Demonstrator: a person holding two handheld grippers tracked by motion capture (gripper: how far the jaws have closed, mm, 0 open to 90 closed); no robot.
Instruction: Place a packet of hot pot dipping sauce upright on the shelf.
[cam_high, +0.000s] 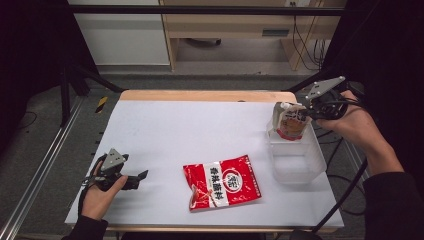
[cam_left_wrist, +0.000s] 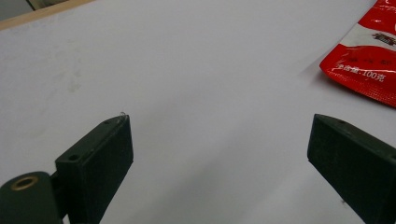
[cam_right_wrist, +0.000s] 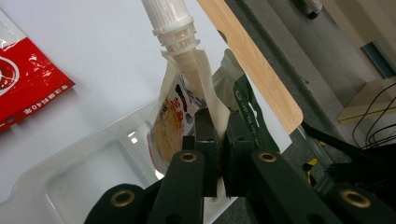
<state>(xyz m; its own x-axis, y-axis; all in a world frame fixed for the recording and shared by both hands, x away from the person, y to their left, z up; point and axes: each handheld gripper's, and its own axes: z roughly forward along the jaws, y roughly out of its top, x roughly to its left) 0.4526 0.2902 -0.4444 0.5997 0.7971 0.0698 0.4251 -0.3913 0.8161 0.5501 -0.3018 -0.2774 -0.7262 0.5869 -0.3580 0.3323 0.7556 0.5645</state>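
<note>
A white spouted pouch (cam_high: 289, 121) (cam_right_wrist: 187, 102) with red and yellow print hangs over the far end of a clear plastic bin (cam_high: 296, 156) (cam_right_wrist: 79, 172). My right gripper (cam_high: 306, 113) (cam_right_wrist: 222, 133) is shut on the pouch's upper edge just below the spout. A red and white sachet (cam_high: 221, 182) (cam_left_wrist: 366, 53) lies flat on the white table top, left of the bin. My left gripper (cam_high: 141, 176) (cam_left_wrist: 219, 140) rests low at the table's front left, open, with nothing between its black fingers, well left of the sachet.
The white sheet (cam_high: 190, 130) covers a wooden table whose far edge (cam_high: 205, 95) shows bare wood. Black frame bars and cables stand around the table. A wooden desk (cam_high: 235, 25) stands on the floor beyond.
</note>
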